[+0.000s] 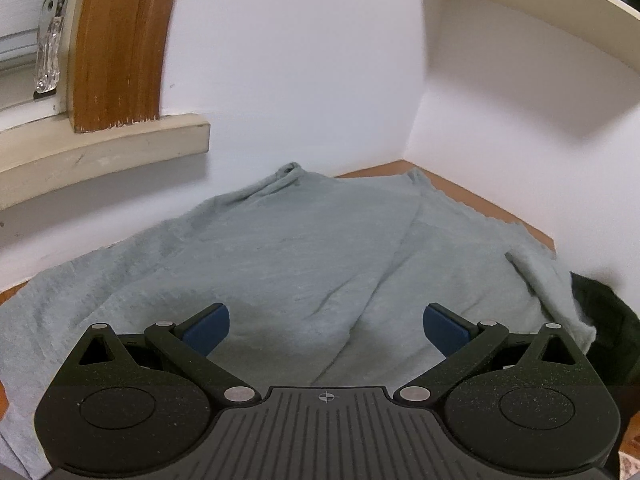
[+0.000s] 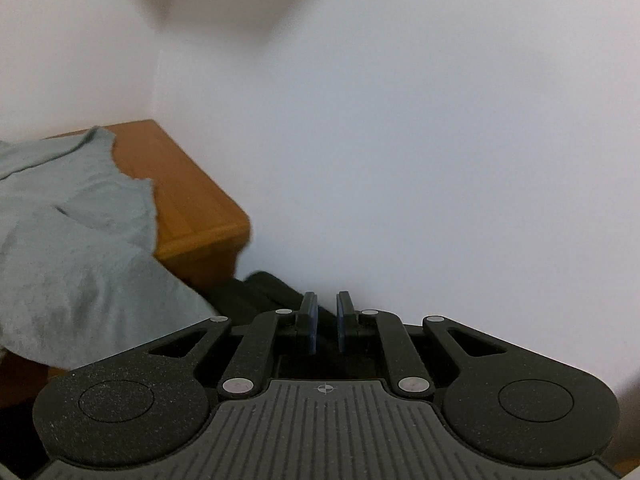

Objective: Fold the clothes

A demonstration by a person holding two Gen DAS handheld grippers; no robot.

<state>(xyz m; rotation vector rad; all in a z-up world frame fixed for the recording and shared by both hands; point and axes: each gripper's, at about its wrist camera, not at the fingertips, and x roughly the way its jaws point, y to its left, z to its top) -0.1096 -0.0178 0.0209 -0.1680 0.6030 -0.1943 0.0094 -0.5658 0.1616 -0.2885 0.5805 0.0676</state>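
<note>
The grey garment lies spread over the wooden worktop, filling the left wrist view from 9 to 3 o'clock and hanging off the worktop's edge. The left gripper hovers above it, fingers wide apart and empty. The right gripper, beyond the worktop's corner at 10 o'clock, has fingers nearly together, holding nothing, over dark fabric.

Your soft, matt grey cloth garment covers a smooth wooden surface; your tools are grainy matt black plastic.
</note>
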